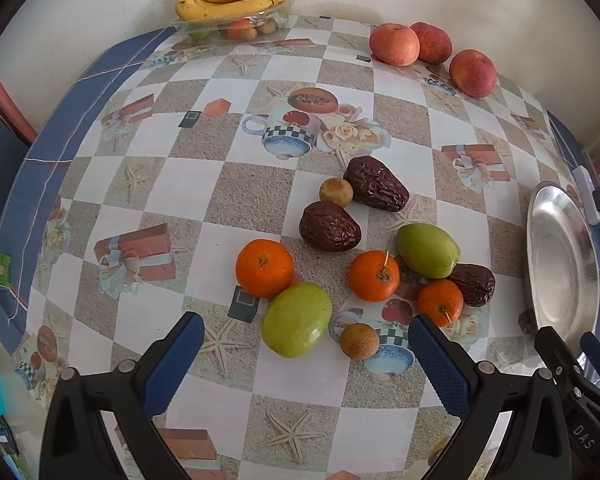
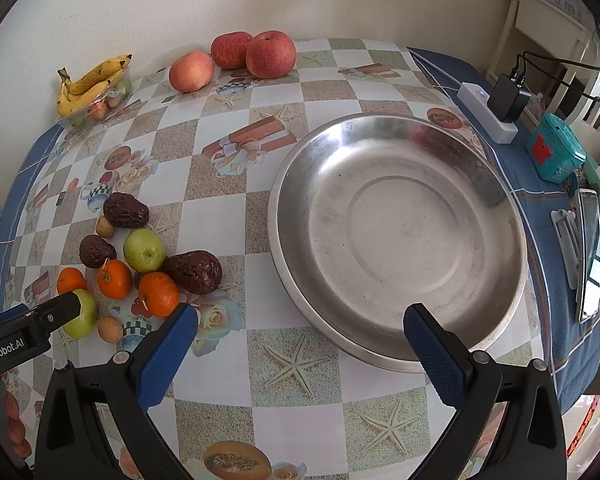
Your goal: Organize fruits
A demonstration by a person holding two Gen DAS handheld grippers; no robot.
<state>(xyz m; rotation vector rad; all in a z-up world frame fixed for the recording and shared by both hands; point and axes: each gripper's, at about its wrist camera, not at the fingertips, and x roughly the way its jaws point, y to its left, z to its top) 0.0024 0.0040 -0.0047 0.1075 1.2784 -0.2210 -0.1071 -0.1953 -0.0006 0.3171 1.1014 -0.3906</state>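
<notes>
Right wrist view: an empty steel basin (image 2: 396, 236) is shown on the tabletop (image 2: 228, 224), loose tangerines (image 2: 158, 294) clustered beside it. Right claw (image 2: 300, 336) and left claw (image 1: 306, 344) are wide open, empty; a first grasp is judged next.

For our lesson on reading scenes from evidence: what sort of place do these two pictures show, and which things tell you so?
Most likely a home dining or kitchen table. A printed checked tablecloth covers it, a steel basin and loose oranges sit on it, and a power strip with a charger lies at its edge.
</notes>
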